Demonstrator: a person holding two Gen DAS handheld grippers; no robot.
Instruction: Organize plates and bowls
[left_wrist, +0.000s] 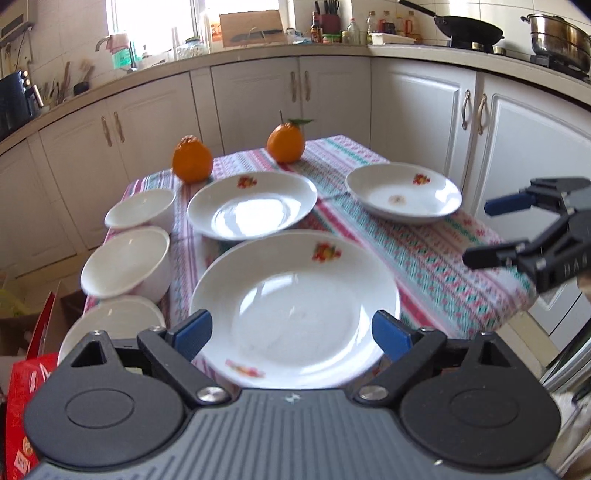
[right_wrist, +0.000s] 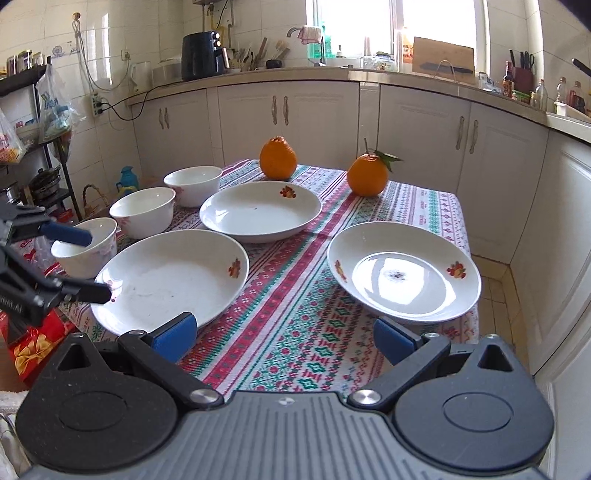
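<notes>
Three white plates with fruit prints lie on the striped tablecloth (right_wrist: 295, 295): a near-left plate (right_wrist: 170, 280) (left_wrist: 295, 306), a far plate (right_wrist: 260, 210) (left_wrist: 251, 208) and a right plate (right_wrist: 404, 271) (left_wrist: 404, 194). Three white bowls (right_wrist: 194, 184) (right_wrist: 144, 210) (right_wrist: 86, 247) stand in a row along the left edge. My left gripper (left_wrist: 293, 334) (right_wrist: 98, 265) is open at the near-left plate's rim, beside the nearest bowl (left_wrist: 110, 325), gripping nothing. My right gripper (right_wrist: 284, 338) (left_wrist: 476, 232) is open over bare cloth between the near-left and right plates.
Two oranges (right_wrist: 277, 158) (right_wrist: 367, 175) sit at the table's far end. White cabinets (right_wrist: 295, 114) and a cluttered counter run behind and to the right. A red box (left_wrist: 26, 406) and bags stand on the floor to the table's left.
</notes>
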